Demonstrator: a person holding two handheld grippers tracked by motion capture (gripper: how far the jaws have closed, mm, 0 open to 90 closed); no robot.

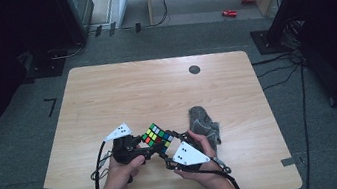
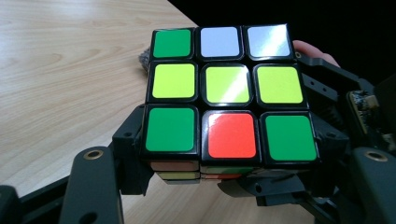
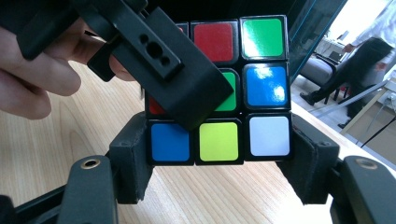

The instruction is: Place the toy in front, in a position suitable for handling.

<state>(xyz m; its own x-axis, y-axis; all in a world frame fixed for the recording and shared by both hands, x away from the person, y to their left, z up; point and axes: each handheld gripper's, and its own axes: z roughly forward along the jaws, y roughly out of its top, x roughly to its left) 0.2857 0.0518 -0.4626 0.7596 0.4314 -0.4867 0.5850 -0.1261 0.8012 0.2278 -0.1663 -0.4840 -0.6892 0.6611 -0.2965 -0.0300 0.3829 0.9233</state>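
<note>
A person works a cube (image 1: 157,135) above the near edge of the table (image 1: 106,98). The left gripper (image 2: 231,161) clamps its lowest layer between narrow jaws; the right gripper (image 3: 218,161) has its pads flanking another layer, seemingly touching, though firm grip cannot be told. A grey cloth (image 1: 204,123) lies just beside. A clean twist likely demands both grips square on separate layers, turned about one shared axis.

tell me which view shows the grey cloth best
The high view: the grey cloth lies crumpled on the table, just beyond the right hand and right of the cube. The left gripper view gives a dark sliver of it past the cube's left edge; the right gripper view adds nothing on it.
</note>
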